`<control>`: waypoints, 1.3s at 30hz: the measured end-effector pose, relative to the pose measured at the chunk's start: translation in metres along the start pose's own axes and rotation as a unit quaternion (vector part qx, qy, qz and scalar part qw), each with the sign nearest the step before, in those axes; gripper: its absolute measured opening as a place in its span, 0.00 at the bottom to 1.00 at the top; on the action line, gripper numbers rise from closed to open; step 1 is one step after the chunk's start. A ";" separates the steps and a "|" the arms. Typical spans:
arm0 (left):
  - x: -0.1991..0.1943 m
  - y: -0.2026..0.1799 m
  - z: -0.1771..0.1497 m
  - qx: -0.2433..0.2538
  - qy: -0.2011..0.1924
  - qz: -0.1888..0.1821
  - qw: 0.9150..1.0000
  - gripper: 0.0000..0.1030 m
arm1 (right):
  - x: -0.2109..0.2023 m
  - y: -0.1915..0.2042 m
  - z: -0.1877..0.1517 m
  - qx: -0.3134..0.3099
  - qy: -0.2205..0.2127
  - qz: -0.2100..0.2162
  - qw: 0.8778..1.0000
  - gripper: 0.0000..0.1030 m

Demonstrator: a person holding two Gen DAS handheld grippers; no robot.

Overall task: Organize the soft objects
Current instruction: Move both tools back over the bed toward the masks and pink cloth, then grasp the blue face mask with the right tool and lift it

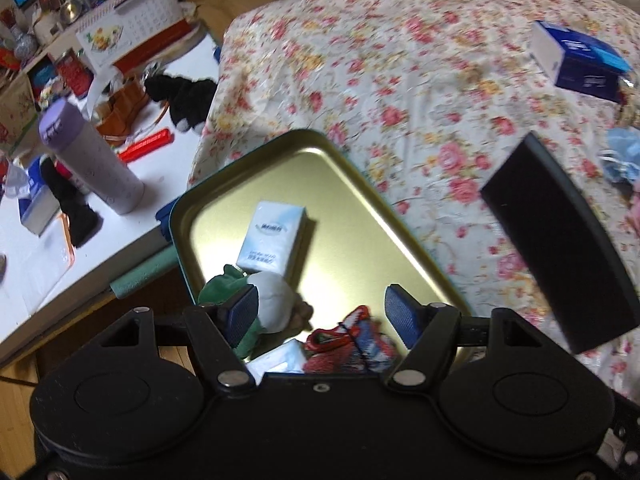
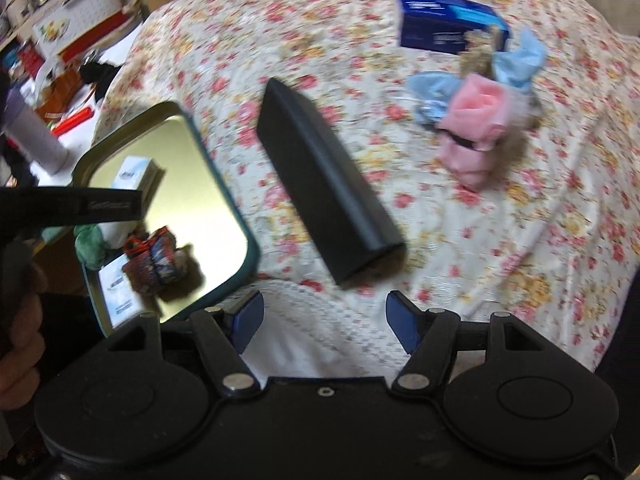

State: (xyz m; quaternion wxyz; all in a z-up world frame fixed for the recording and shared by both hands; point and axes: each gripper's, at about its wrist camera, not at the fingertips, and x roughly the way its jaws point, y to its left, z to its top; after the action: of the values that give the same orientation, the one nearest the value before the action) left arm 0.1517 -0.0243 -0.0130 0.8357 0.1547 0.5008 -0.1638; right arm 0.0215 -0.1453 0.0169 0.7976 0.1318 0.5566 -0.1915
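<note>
A gold metal tray (image 1: 360, 200) (image 2: 224, 200) lies on the floral bedspread. It holds a white tissue pack (image 1: 272, 238), a green and white plush (image 1: 272, 304) and a red and blue rolled cloth (image 1: 352, 340) (image 2: 156, 256). My left gripper (image 1: 320, 316) is open and empty over the tray's near end. My right gripper (image 2: 322, 324) is open and empty above the bedspread. A pink rolled cloth (image 2: 476, 128) and a light blue cloth (image 2: 516, 64) lie on the bed at the far right.
A long black box (image 2: 328, 184) (image 1: 560, 240) lies on the bed beside the tray. A blue carton (image 2: 444, 20) (image 1: 580, 60) sits at the far side. Left of the bed, a white table (image 1: 40, 272) holds a purple-capped bottle (image 1: 92, 160) and clutter.
</note>
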 end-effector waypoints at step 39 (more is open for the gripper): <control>-0.062 -0.185 0.030 0.167 -0.045 -0.053 0.984 0.74 | 0.027 -0.223 0.002 0.249 -0.004 -0.056 0.967 0.65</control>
State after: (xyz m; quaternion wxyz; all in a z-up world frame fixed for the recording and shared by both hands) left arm 0.0688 -0.1956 0.0381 0.8101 0.2579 0.4356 -0.2957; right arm -0.0691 -0.3495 -0.0067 0.7298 0.2939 0.4948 -0.3691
